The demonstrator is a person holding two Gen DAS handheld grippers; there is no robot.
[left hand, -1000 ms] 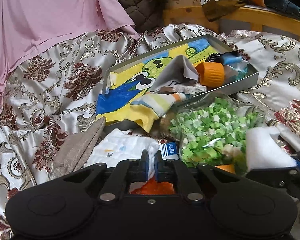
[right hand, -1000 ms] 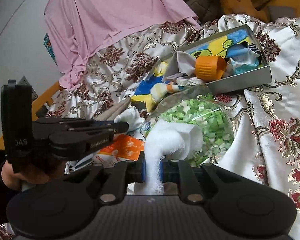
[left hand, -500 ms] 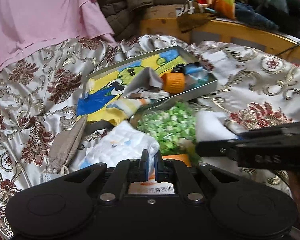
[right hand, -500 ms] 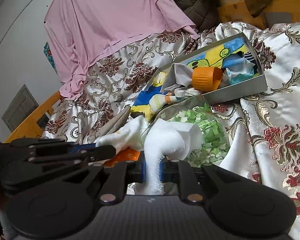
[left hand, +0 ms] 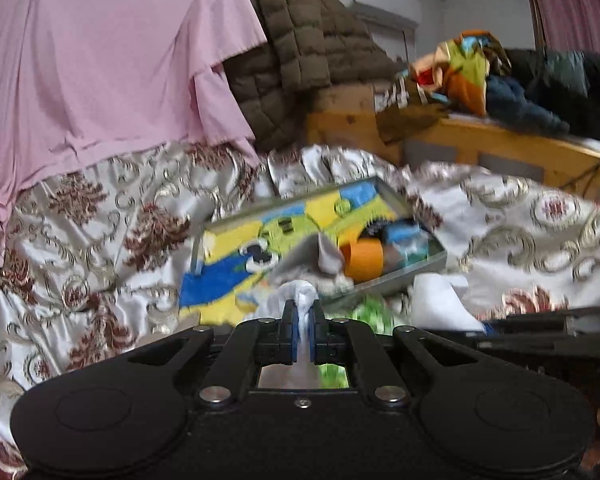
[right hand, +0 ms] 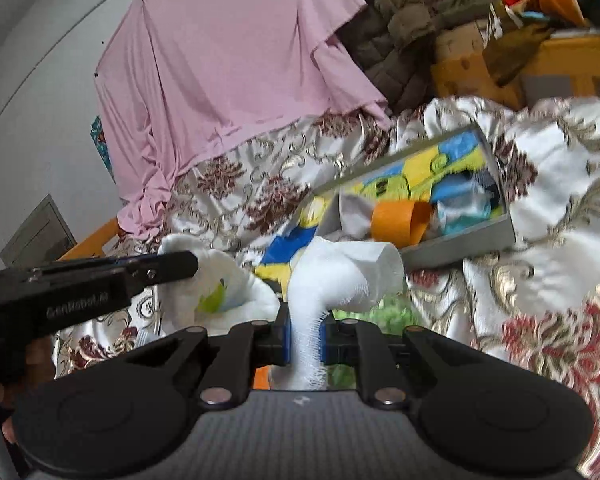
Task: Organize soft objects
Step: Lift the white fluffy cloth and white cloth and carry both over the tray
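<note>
Right wrist view: the right gripper (right hand: 304, 336) pinches a white gauze cloth (right hand: 348, 276); to its left, the left gripper (right hand: 194, 266) clamps a white printed cloth (right hand: 228, 292). Beyond lies a gray tray (right hand: 460, 246) of fabrics on the floral bedspread (right hand: 560, 320).

Lit softly and evenly by daylight with faint shadows only, bent hard at the fisheye edges with dark vignetted corners, smeared by motion blur across the patterned bedspread (left hand: 100, 240) and the grey box (right hand: 460, 244), sharp on the near black gripper bodies.
</note>
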